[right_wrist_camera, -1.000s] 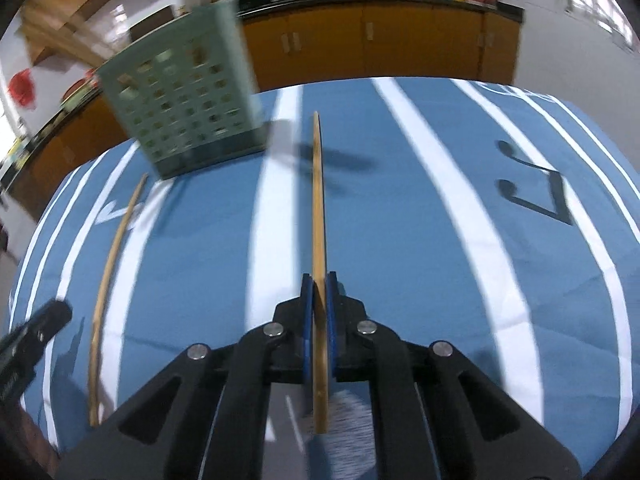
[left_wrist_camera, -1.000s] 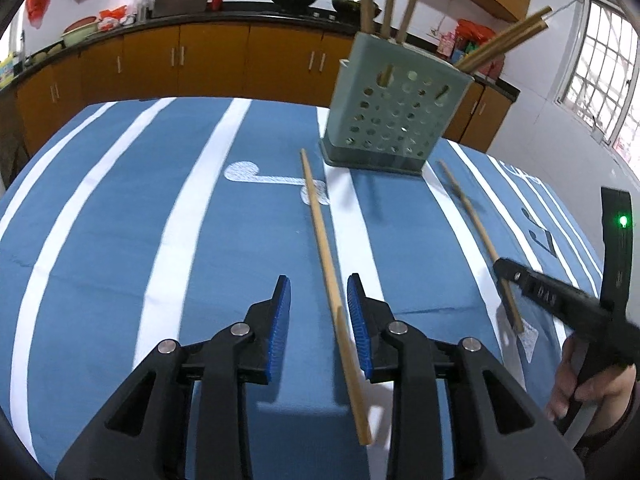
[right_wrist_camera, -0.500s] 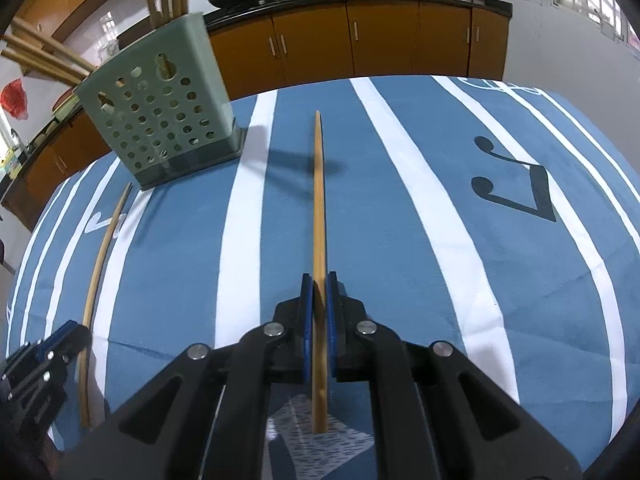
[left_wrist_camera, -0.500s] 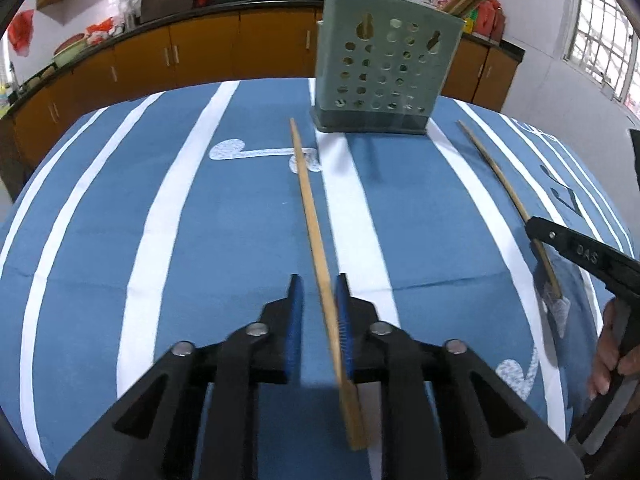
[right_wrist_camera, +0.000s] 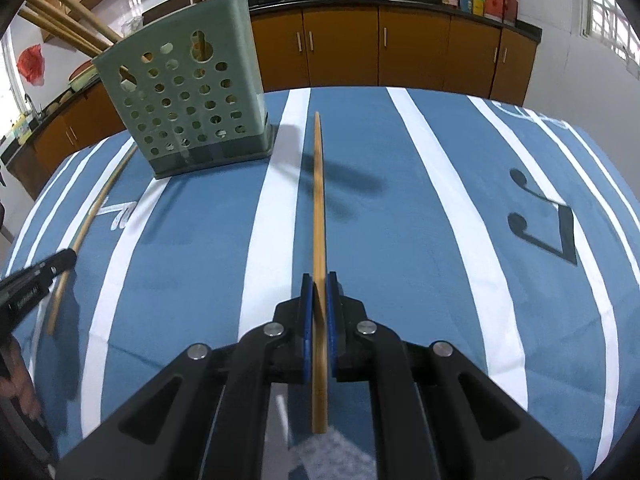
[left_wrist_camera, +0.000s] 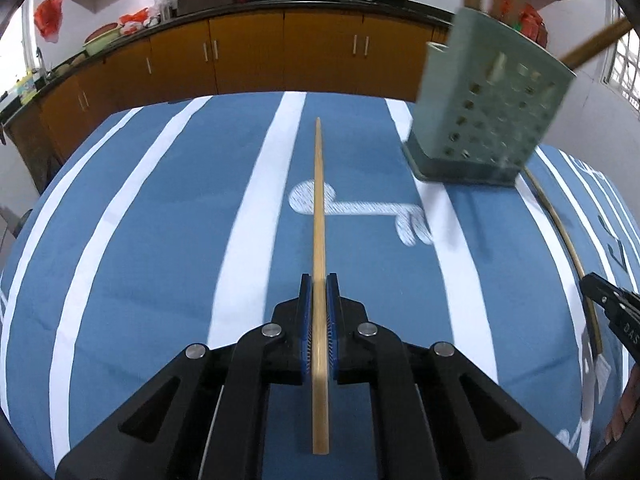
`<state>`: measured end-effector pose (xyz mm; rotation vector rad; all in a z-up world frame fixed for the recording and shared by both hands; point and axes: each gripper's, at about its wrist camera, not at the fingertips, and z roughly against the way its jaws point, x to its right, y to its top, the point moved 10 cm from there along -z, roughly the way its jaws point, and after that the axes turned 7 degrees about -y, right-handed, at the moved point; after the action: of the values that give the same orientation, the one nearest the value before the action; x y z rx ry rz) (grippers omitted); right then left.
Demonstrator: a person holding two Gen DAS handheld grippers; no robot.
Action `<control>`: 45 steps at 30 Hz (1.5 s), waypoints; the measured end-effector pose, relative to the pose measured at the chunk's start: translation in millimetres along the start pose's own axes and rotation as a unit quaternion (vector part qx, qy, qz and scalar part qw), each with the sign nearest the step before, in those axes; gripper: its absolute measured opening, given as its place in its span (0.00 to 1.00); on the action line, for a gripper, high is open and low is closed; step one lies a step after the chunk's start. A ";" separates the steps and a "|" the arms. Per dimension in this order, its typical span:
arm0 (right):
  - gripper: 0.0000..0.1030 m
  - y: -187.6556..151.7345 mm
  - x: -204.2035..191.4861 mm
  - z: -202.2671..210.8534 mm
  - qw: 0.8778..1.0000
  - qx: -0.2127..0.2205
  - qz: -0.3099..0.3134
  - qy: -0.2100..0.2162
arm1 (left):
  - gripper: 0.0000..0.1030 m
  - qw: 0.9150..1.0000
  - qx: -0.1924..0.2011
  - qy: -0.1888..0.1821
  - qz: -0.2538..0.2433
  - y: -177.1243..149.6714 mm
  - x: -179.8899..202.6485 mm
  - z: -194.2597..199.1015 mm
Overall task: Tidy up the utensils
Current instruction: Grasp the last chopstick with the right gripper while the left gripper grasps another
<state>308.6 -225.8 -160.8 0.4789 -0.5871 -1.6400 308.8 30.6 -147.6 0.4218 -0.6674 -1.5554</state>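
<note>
Both the left gripper (left_wrist_camera: 319,312) and right gripper (right_wrist_camera: 319,312) are clamped on 1 chopstick each, so next comes tipping them into the green holder (right_wrist_camera: 188,100).

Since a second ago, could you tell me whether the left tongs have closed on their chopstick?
Yes. The left tongs, open around it before, now grip the chopstick, which has swung from slanting toward the green holder to pointing straight ahead.

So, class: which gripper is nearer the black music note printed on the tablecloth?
Right. The right gripper, shut on a chopstick, has the black note just ahead to its right. The left gripper sits on the right gripper's far side, away from the note.
</note>
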 end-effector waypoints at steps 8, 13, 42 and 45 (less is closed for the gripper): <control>0.08 4.7 1.9 -3.9 1.000 0.006 -0.004 -0.002 | 0.08 1.000 0.002 -0.010 0.014 3.1 -3.3 -1.4; 0.08 5.3 2.5 -4.8 1.000 0.006 -0.005 -0.001 | 0.08 1.000 0.003 -0.014 0.017 2.4 -2.4 -1.2; 0.08 4.9 1.9 -5.5 1.000 0.006 -0.009 0.003 | 0.09 1.000 0.003 -0.019 0.022 4.0 -1.6 -2.4; 0.08 3.3 2.3 -5.1 1.000 0.005 -0.015 0.002 | 0.09 1.000 0.002 -0.016 0.019 3.5 -1.2 -2.0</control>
<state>313.9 -228.9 -162.7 0.5008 -0.5878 -1.6639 312.9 31.5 -147.0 0.3867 -0.7000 -1.5264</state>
